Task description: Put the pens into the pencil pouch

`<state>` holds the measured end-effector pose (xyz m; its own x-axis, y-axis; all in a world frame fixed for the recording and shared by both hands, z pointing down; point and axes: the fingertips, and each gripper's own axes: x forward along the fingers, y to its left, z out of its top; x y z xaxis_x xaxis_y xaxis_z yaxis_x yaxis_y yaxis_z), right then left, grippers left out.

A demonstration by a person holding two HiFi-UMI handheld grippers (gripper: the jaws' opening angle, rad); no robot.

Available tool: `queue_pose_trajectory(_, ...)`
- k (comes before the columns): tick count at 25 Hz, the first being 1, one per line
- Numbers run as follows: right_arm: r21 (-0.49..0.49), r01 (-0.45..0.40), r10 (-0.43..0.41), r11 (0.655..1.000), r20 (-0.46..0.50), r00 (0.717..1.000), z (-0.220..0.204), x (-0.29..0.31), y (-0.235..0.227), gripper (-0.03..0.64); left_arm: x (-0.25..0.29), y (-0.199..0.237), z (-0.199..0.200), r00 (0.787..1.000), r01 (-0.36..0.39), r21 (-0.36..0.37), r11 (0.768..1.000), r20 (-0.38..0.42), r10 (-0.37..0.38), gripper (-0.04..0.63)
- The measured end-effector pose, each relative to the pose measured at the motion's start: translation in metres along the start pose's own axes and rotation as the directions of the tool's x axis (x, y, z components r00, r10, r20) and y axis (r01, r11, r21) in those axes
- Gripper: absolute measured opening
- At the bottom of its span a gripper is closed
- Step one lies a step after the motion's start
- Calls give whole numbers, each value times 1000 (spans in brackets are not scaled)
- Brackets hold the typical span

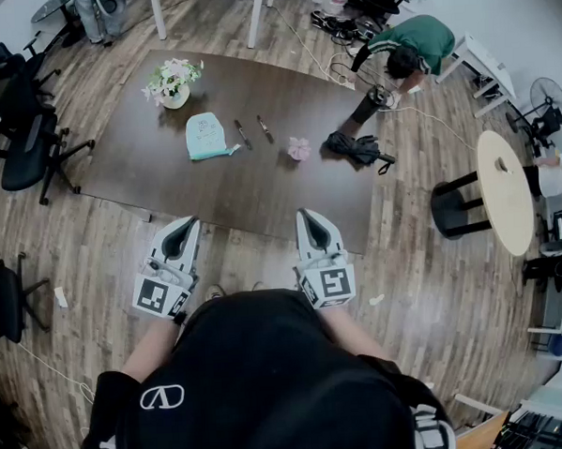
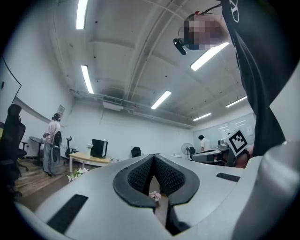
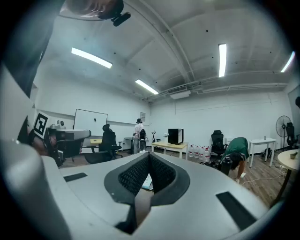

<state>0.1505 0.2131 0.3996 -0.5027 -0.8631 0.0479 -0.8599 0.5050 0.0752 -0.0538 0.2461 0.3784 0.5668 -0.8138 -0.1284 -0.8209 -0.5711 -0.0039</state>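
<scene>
Starting at the left edge of the head view, black chairs (image 1: 27, 119) are seen on the wood floor beside a dark table (image 1: 261, 196). On the table's far left a vase (image 1: 172, 86) of flowers is stood. Nearer the middle the teal pouch (image 1: 206, 136) is laid flat, with two pens (image 1: 243, 134) laid just right of it, side by side, apart from each other and not touching the pouch. Further right a pink flower (image 1: 299, 149) is seen, then a folded black umbrella (image 1: 360, 149) near the table's right edge. The left gripper (image 1: 180, 235) is held over the floor short of the table's near edge, well apart from the pens. In its own view the jaws are seen pressed together with nothing gripped, only the pink flower showing past them. The right gripper (image 1: 316, 226) is held beside it, likewise short of the table. Its jaws are closed fully and nothing is held, with a bit of the pouch glimpsed beyond. At the far right a person (image 1: 413, 48) in green is bent over by the table's far corner, and a round table (image 1: 505, 190) and a fan (image 1: 543, 111) are stood.
</scene>
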Motion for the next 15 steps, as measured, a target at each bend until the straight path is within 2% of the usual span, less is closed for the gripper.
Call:
queue_pose_trajectory(9, 7, -14, 14, 1000, -3, 1000, -1, 2, 1, -3, 0, -2, -1, 1000, -6, -3, 1000, -7, 6, 3)
queue_pose_trajectory(15, 92, -84, 79, 992, 55, 995, 6, 0, 3, -2, 3, -5, -1, 1000, -14, -6, 1000, -13, 14, 5)
